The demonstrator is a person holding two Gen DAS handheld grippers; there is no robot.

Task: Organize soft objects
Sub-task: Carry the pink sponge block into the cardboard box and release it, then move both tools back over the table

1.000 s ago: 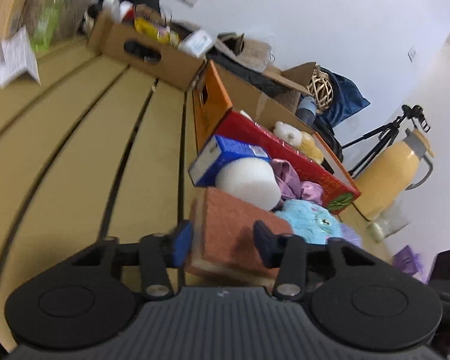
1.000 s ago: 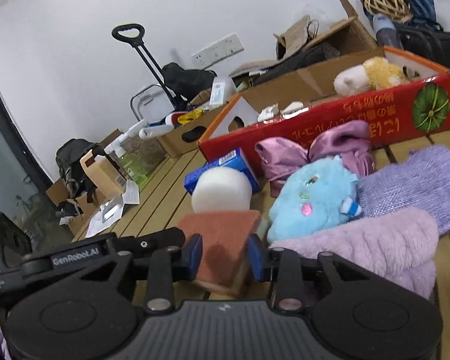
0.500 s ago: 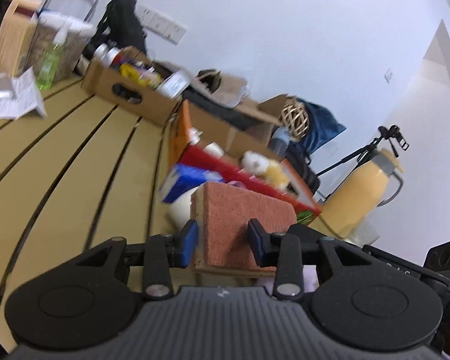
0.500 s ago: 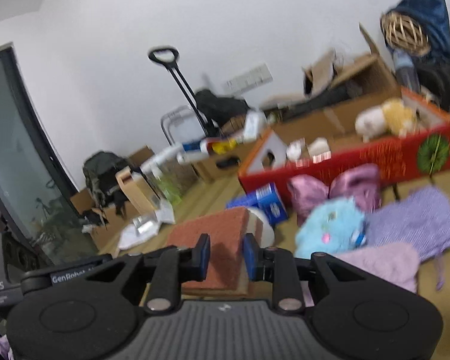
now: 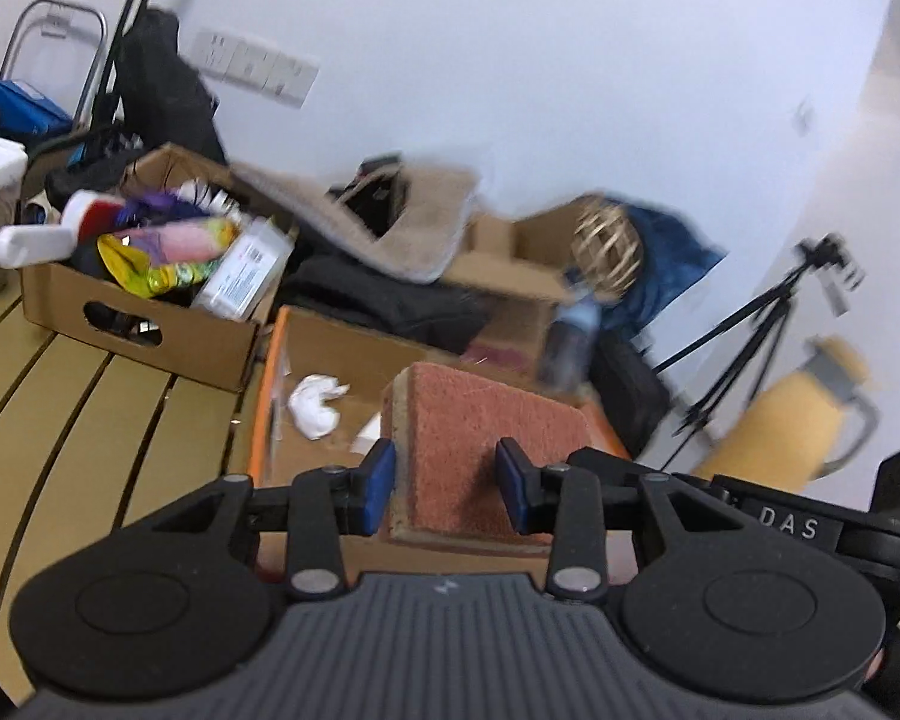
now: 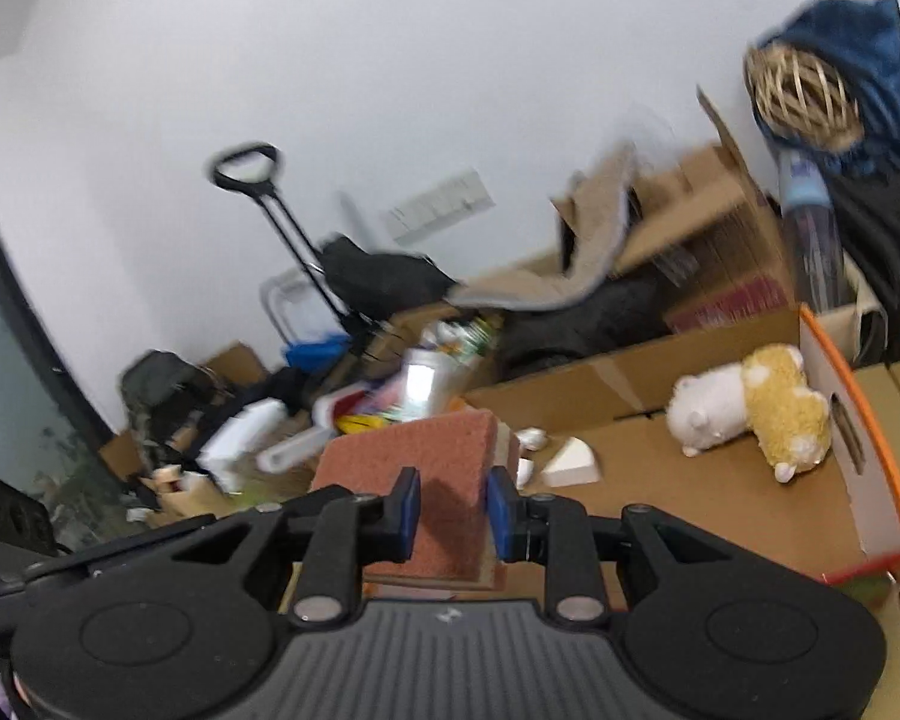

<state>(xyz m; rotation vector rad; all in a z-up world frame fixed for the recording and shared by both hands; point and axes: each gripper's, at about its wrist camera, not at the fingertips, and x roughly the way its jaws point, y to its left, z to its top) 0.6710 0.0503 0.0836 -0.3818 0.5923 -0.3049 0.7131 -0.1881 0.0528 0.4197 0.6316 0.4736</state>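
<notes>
Both the left gripper (image 5: pixel 444 486) and right gripper (image 6: pixel 447 507) clamp the same red sponge (image 5: pixel 480 444), frame centre above the orange-rimmed box (image 6: pixel 858 420) holding a plush toy (image 6: pixel 750 414); uneven release could tip it outside the rim.

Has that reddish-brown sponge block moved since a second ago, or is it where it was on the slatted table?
Yes. The reddish-brown sponge block, pinched by both claws, has left the wooden slats and now hangs over the open orange-rimmed cardboard box.
</notes>
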